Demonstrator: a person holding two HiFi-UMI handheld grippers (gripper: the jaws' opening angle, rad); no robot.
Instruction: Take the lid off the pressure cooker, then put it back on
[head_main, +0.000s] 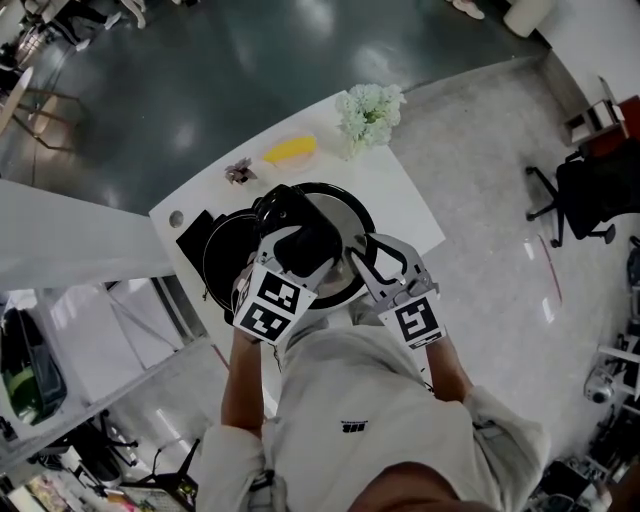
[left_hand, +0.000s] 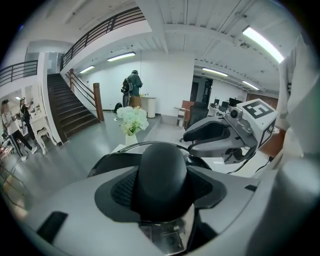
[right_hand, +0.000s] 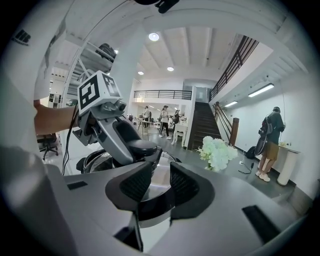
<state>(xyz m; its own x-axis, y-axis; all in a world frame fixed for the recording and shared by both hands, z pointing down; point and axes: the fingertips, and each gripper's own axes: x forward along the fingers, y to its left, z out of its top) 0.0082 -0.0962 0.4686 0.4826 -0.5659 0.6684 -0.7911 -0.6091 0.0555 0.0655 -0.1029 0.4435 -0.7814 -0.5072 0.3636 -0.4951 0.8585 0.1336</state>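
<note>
The lid (head_main: 345, 222) was off the pot (head_main: 220, 262). It was held over the white table (head_main: 400, 190), to the right side of the pot, and from above its edge covered a part of the pot's rim. I could not tell if the two touched there. The steel top of the lid faced up.

The left gripper (head_main: 295, 228) was closed on the black rounded handle (left_hand: 162, 167) of the lid. The handle filled the space between both pads, so the jaws stood about half apart. The right gripper (head_main: 366, 252) was at the near edge of the lid. Its jaws were narrow, with a dark part of the lid's edge between the pads and the bright steel showing through the small gap. The two grippers were close beside each other, each in one hand of the person.

The pot stood open and dark inside, near the left edge of the table. Behind it, at the far side of the table, lay a yellow thing (head_main: 290, 150), and near the far corner stood white flowers (head_main: 369, 113). Farther in the room there were stairs (left_hand: 75, 110), and a person (left_hand: 132, 86) stood at a counter by the wall.
</note>
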